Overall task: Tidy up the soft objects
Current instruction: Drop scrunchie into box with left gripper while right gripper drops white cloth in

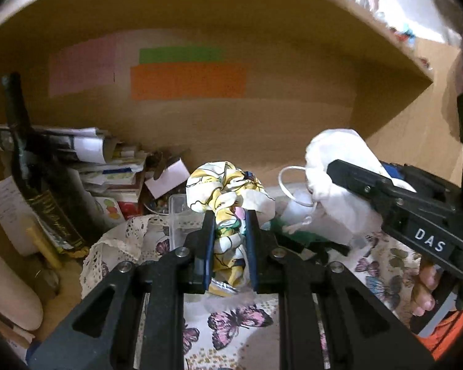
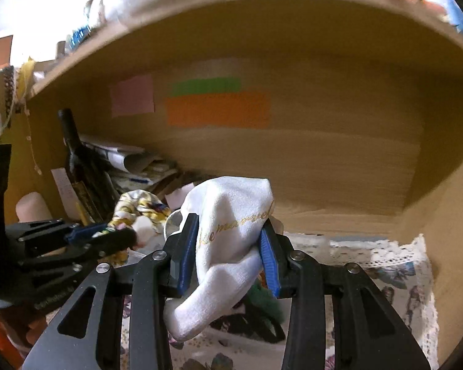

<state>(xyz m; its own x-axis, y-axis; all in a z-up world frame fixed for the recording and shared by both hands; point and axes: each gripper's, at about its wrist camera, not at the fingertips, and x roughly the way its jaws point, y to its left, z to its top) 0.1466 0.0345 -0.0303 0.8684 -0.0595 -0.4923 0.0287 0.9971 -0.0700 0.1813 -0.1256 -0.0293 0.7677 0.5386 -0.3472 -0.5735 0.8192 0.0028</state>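
My left gripper [image 1: 230, 215] is shut on a yellow and white floral cloth [image 1: 228, 191], held above the butterfly tablecloth [image 1: 240, 323] inside a wooden shelf bay. My right gripper [image 2: 230, 225] is shut on a white cloth [image 2: 231, 240] with gold lettering. In the left wrist view the right gripper [image 1: 333, 169] and its white cloth [image 1: 336, 154] are to the right. In the right wrist view the left gripper [image 2: 129, 236] and floral cloth [image 2: 139, 206] are to the left. A green soft object [image 2: 262, 299] lies on the tablecloth below the white cloth.
A dark bottle [image 1: 37, 185] and a stack of papers [image 1: 86, 151] stand at the left of the shelf. A clear plastic box [image 1: 177, 215] sits behind the floral cloth. Coloured sticky notes [image 1: 188, 80] are on the back wall. The shelf's right wall [image 2: 447, 215] is close.
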